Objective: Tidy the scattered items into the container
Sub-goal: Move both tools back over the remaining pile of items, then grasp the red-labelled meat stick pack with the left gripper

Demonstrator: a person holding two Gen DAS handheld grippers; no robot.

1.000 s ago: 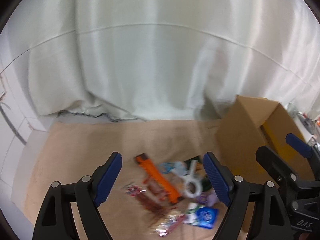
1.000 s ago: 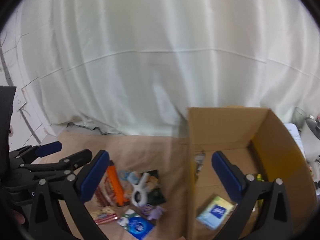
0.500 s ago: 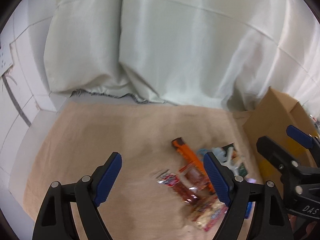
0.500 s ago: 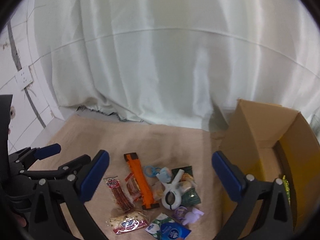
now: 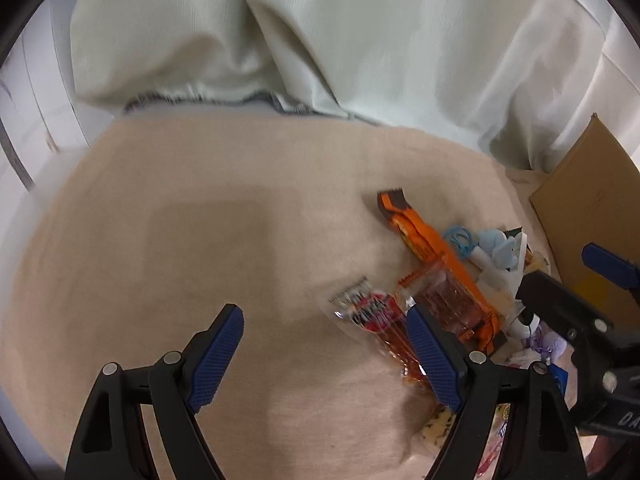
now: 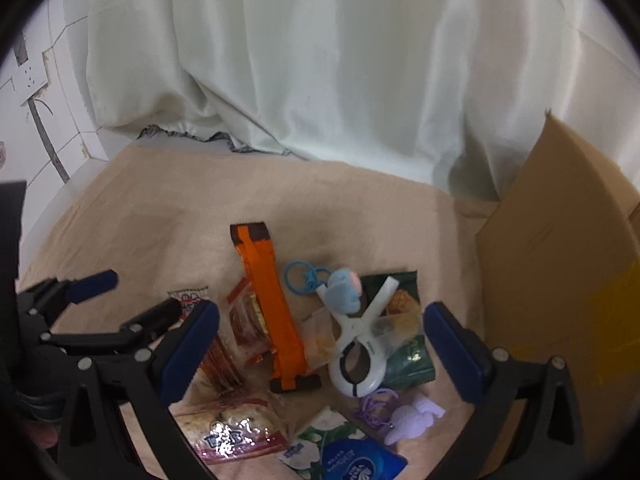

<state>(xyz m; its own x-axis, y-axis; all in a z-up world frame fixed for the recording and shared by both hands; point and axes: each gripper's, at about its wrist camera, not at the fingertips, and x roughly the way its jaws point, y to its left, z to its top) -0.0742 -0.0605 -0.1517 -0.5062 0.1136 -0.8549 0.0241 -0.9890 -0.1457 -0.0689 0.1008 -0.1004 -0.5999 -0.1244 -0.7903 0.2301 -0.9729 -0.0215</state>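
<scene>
Left gripper spread wide, empty, with the red-labelled clear snack packet just past its right pad. Right gripper likewise released above the long orange wrapper and white plastic clip; brown cardboard box beyond, rightward. Best: descend squarely, single out one item.

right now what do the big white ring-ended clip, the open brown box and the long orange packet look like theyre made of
Big white ring-ended clip: hard moulded plastic, smooth with a slight sheen. Open brown box: matte corrugated cardboard, judging by its flat panels and raw edge. Long orange packet: probably thin plastic film, with crimped dark ends.
</scene>
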